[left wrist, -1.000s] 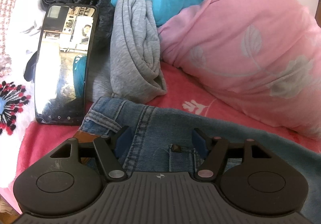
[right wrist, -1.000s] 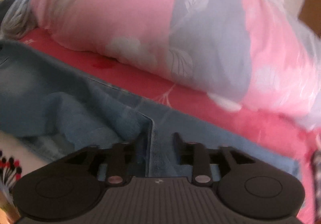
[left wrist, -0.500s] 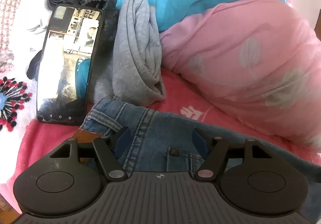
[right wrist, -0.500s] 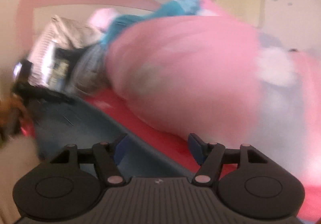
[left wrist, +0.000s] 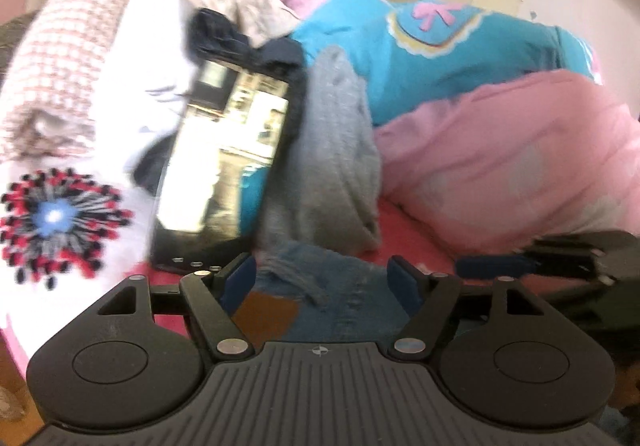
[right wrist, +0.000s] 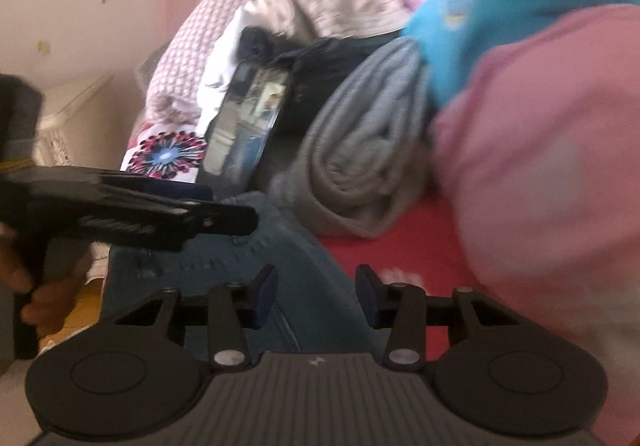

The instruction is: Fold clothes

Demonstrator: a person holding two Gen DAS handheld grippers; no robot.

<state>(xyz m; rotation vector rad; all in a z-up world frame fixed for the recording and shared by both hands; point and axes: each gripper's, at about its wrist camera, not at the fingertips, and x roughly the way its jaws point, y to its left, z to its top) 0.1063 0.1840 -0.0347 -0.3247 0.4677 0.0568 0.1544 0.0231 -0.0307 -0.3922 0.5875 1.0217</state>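
A pair of faded blue denim jeans (left wrist: pixel 340 286) is lying rumpled on the red bedsheet, its brown leather waistband patch (left wrist: pixel 266 312) facing up. Just beyond it, a rolled grey knit garment (right wrist: pixel 368 150) is resting against a heap of turquoise and pink bedding.

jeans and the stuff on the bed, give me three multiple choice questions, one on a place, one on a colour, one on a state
1. Where does the phone lie?
A. left of the grey rolled garment
B. on the pink quilt
C. on the jeans

2. What colour is the sheet under the jeans?
A. green
B. red
C. white

3. How is the left gripper?
A. shut on the jeans
B. shut on the phone
C. open over the jeans

Answers:
1. A, the phone leans beside the grey roll, on its left.
2. B, red shows between jeans and quilt.
3. C, both pads stand apart with denim between them.
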